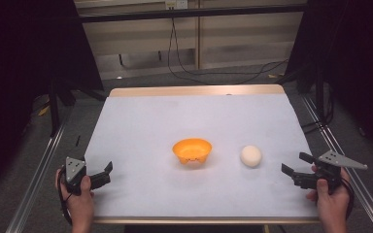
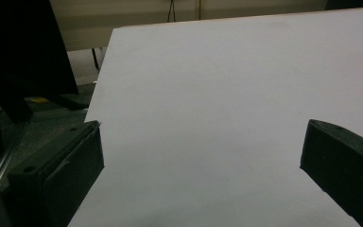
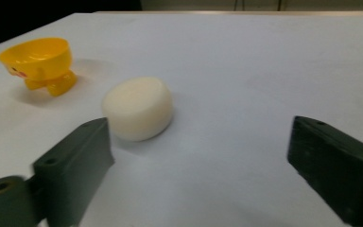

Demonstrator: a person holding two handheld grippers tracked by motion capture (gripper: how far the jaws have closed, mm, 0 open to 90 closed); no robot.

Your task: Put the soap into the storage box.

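We hold the left gripper point(image 1: 102, 175) and right gripper point(image 1: 298, 168) empty, jaws apart, at the table's point(image 1: 141, 116) near corners; we judge the white puck point(image 1: 251, 156), mid-table beside the orange bowl point(image 1: 192, 150), still awaits grasping.

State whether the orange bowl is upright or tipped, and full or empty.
Upright and empty. The orange bowl stands on its small feet with its mouth facing up, and its inside shows bare orange. The white foam puck lies beside it, apart.

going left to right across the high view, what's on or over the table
left gripper → orange bowl → white puck → right gripper
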